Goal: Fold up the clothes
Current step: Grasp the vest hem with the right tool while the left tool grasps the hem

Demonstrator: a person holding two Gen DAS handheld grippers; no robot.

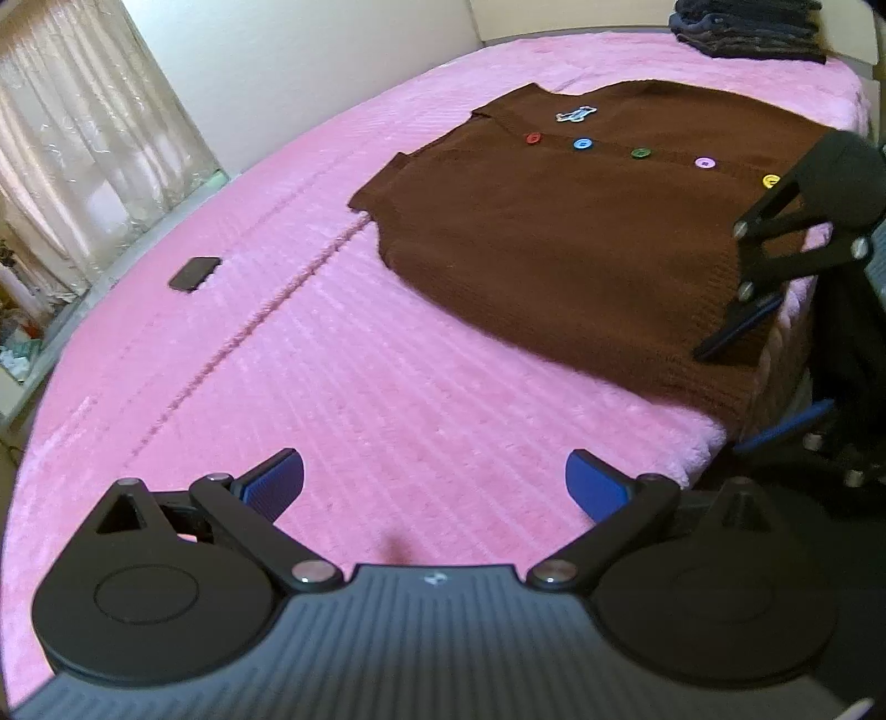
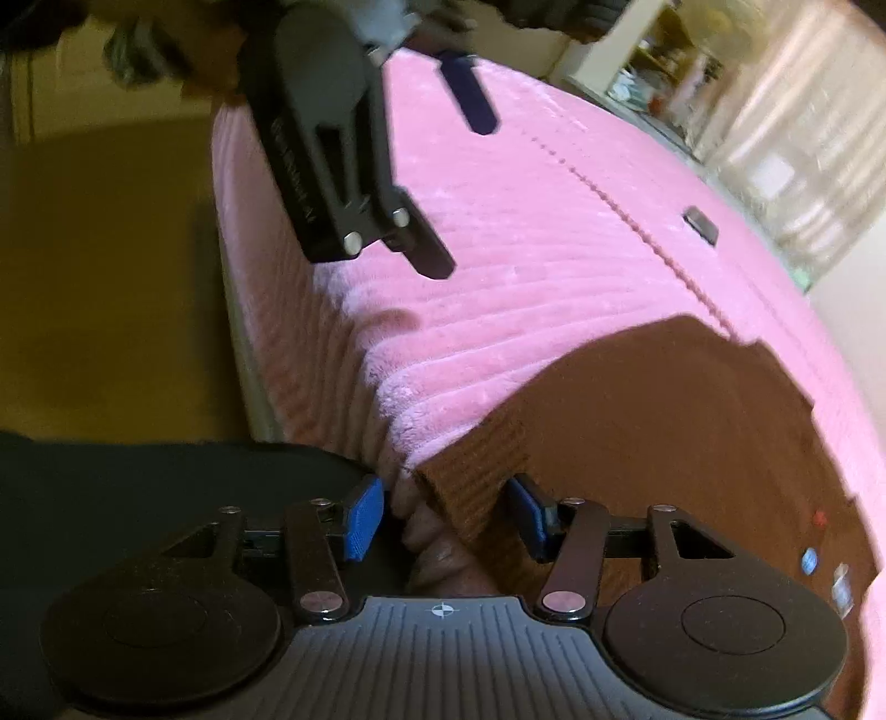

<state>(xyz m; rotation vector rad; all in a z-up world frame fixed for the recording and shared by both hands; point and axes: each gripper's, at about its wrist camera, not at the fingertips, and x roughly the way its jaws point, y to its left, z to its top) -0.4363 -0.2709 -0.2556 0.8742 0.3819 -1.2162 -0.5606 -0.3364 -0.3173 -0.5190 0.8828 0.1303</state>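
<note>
A brown knitted cardigan [image 1: 554, 221] lies spread flat and buttoned on a bed covered with a pink ribbed blanket [image 1: 360, 387], its row of coloured buttons [image 1: 640, 152] running toward three o'clock in the left wrist view. No fold has been made in it: the body is smooth and at full width, one short sleeve [image 1: 382, 188] pointing toward nine o'clock.

The right tool [image 2: 446, 518] sits at the bed's near edge, at three o'clock in the left view. Its blue pads [image 2: 362, 518] stand either side of the ribbed hem corner [image 2: 470, 487]; the gap is narrow, but daylight shows beside both pads, so the hem looks bracketed rather than pinched. The left tool [image 1: 434, 484] hovers wide open over bare blanket at six o'clock of the cardigan, well apart from it and holding nothing.

A stack of dark folded clothes [image 1: 747, 27] at one o'clock, at the far end of the bed, suggests earlier garments are finished. A dark phone [image 1: 194, 273] lies on the blanket at nine o'clock.

For this garment the work appears only at its start: the grip on the hem is not yet secure, the left side is still to be taken up, and every fold remains.
</note>
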